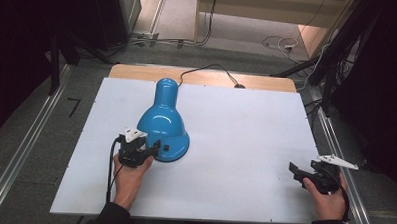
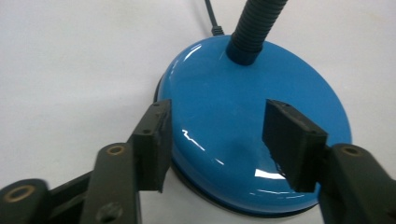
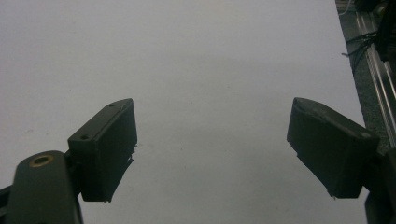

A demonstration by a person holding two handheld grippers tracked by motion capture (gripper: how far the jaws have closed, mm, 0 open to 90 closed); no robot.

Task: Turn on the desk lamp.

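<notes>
- The step in hand looks like taking hold of the blue desk lamp [image 1: 162,121] by its round base [image 2: 254,135] with the left gripper [image 1: 152,149].
- To do it well, I judge the jaws should straddle the rim of the base evenly, 1 pad on each side, and press on the thick edge rather than on the glossy domed top, where they could slide off.
- Lifting or dragging should go gently: the shade is heavy and leans over the base, and the power cord [image 1: 208,70] trails off the far edge of the table [image 1: 245,143], so a sudden pull could tip the lamp.
- Left gripper: its jaws stand half spread around the near part of the base. In the left gripper view the left pad sits at the base's rim and the right pad hangs over the top surface; I cannot tell whether either pad truly presses, so the lamp does not look gripped yet.
- The lamp stands at the centre-left of the white table, its black ribbed neck [image 2: 257,25] rising just beyond the left jaws.
- Right gripper [image 1: 298,173]: it rests near the table's right edge, well apart from the lamp, jaws spread wide over bare table with nothing between them.
</notes>
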